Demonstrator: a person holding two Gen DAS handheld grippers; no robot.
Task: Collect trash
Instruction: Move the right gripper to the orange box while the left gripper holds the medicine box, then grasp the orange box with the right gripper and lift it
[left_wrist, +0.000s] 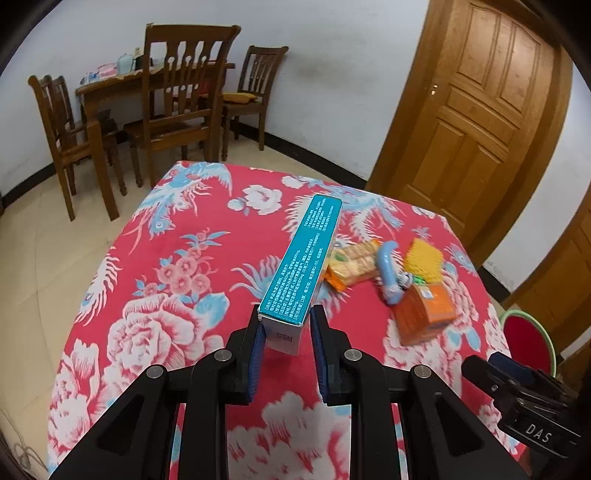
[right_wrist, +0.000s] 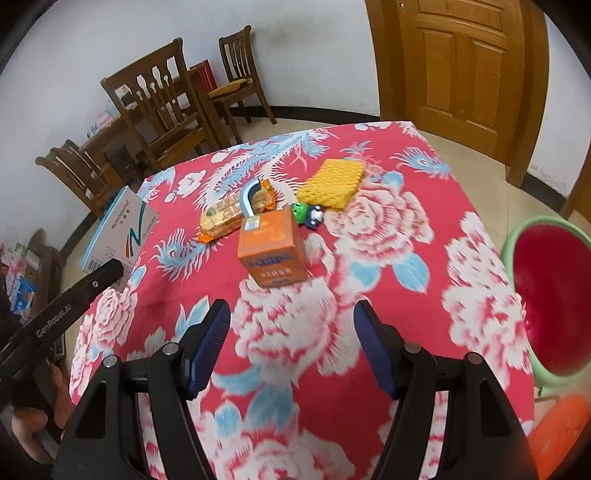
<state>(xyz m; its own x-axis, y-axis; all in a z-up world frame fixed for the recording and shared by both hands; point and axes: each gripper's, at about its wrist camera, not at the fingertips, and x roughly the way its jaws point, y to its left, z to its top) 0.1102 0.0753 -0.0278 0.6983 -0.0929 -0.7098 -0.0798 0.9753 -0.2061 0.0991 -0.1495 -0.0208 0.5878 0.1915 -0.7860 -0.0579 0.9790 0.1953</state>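
you're over a table draped in a red floral cloth (right_wrist: 388, 236), in a room with wooden chairs (left_wrist: 181, 99), a panelled door (left_wrist: 476, 122) and pale floor tiles. your left gripper (left_wrist: 286, 332) is clenched on a long teal box (left_wrist: 301, 262), lifted off the cloth. your right gripper (right_wrist: 291, 343) hangs released, nothing between its pads. ahead of it an orange carton (right_wrist: 273, 251) stands beside a snack packet (right_wrist: 236, 214), a blue-handled toy (right_wrist: 250, 197) and a yellow knitted piece (right_wrist: 332, 182). a green-rimmed red bin (right_wrist: 546, 299) sits off the table's right edge.
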